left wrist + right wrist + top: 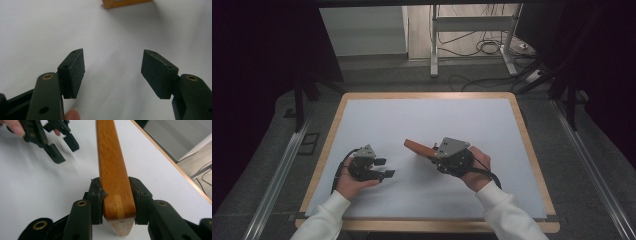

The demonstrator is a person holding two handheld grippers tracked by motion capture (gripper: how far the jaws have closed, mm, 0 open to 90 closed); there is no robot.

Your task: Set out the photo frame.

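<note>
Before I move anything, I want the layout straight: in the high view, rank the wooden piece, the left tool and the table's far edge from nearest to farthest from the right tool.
1. Wooden piece: clamped in the right tool, sticking out to its left.
2. Left tool: farther left, lying open on the white table.
3. Table's far edge: farthest, at the back.

The left tool stands with its two black jaws wide apart, rising from 7 and 5 o'clock, with nothing between the pads. Below lies the bare white table. At 12 o'clock, cut by the frame's edge, sits an orange-brown piece, probably wood. A fingertip shows at 6 o'clock beside the left-hand jaw.
</note>
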